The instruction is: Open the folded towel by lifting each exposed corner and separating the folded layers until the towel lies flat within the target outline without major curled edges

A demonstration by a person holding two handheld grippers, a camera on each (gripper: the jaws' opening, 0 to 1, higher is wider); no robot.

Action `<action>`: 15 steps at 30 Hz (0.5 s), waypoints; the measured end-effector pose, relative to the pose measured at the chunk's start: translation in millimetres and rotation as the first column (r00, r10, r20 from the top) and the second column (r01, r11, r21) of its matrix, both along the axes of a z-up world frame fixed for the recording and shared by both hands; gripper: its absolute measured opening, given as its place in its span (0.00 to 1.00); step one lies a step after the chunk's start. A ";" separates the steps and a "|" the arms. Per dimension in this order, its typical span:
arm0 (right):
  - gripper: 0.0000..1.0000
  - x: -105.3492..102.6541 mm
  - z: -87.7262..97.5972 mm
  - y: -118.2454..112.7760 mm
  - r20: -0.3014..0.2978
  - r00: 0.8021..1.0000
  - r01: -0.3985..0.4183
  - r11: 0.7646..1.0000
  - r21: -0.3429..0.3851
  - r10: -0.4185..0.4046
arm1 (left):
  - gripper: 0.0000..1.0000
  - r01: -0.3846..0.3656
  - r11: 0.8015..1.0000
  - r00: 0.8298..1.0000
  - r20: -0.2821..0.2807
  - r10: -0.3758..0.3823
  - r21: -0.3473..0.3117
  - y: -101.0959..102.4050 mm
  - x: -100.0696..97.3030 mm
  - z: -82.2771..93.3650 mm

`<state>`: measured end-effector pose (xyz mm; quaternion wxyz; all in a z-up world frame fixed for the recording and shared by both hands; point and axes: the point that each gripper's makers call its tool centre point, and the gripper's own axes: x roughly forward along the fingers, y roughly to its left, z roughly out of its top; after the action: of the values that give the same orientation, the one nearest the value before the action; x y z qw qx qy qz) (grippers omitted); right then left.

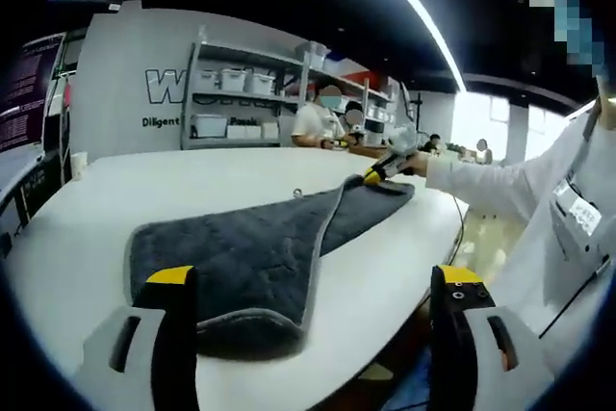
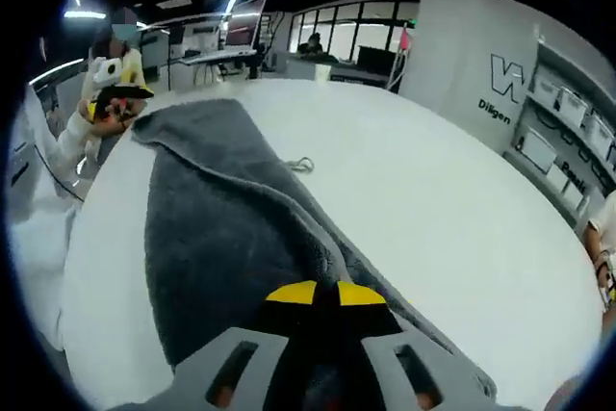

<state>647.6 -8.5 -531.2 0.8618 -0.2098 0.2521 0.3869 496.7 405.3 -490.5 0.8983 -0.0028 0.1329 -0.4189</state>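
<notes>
One towel (image 1: 252, 262), right claw (image 2: 323, 293) pinching it.

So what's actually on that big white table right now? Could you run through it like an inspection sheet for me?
Surface: white rounded table, mostly bare.
Job's things: dark grey towel with a lighter trim, still folded diagonally, one layer lying over another; small hanging loop at its edge.
Clutter: nothing seen on the table.
Grippers: left gripper has its jaws wide apart near the towel's near edge, holding nothing; right gripper has its yellow-tipped jaws shut on the towel's far corner.
Cables: a thin dark cable hangs past the table's edge.
Surroundings: shelves with white bins, seated people behind, a person in a white coat.
</notes>
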 end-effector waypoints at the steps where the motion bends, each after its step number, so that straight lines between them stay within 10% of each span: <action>1: 0.00 -4.2 2.6 -0.3 0.007 1.000 -0.002 1.000 -0.004 0.002 | 0.99 -0.001 1.000 1.000 -0.001 0.001 -0.002 0.4 0.2 0.2; 15: 0.00 -123.5 31.6 13.1 0.183 0.983 -0.008 0.994 -0.112 0.029 | 0.98 0.001 1.000 1.000 0.009 0.000 -0.021 -3.0 -1.0 4.3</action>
<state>524.2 4.6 -499.6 0.8650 -0.2944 0.1901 0.3592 495.7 402.3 -486.2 0.8986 -0.0103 0.1245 -0.4205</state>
